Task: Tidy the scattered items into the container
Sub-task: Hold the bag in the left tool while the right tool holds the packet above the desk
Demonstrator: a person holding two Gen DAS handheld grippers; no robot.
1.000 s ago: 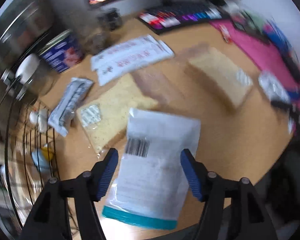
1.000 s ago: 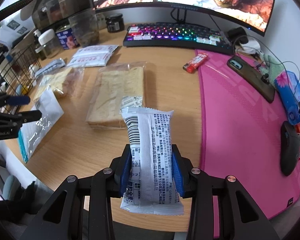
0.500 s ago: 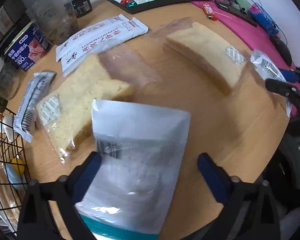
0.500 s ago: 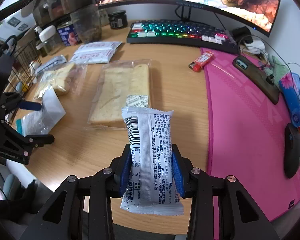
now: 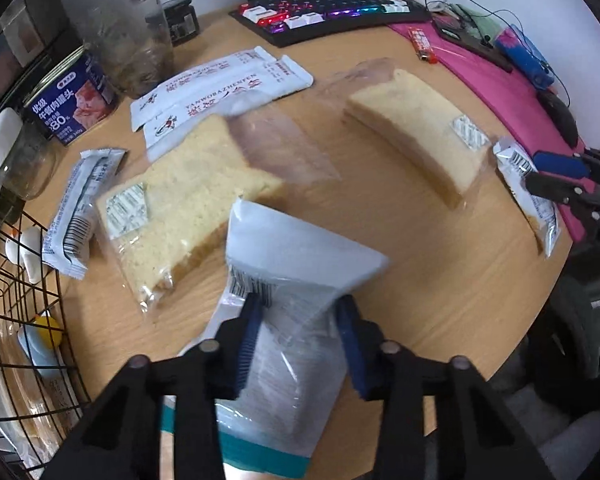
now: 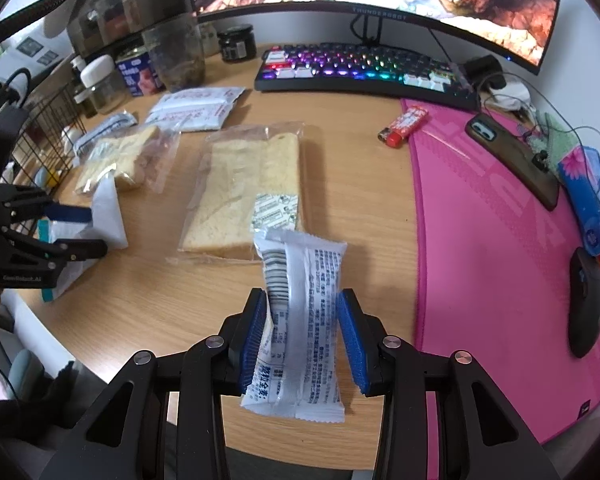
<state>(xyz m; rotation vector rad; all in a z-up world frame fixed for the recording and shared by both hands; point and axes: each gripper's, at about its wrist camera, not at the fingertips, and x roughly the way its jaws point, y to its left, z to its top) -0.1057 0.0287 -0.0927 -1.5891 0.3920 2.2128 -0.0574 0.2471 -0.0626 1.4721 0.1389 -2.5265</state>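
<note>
My left gripper is shut on a white pouch with a teal bottom band, which buckles upward between the pads above the desk's front edge. My right gripper is shut on a white snack wrapper with a barcode, held above the desk. Two bagged bread slices lie on the desk, one at the left and one at the right. White sachets and a small grey packet lie behind. The black wire basket stands at the left edge.
A blue tin, glass jars and a dark jar stand at the back left. A keyboard, monitor, red lighter, pink mat, phone and mouse fill the back and right.
My left gripper has closed from wide open onto the white pouch, which now crumples and lifts. The wrapper in my right gripper has tilted slightly.
</note>
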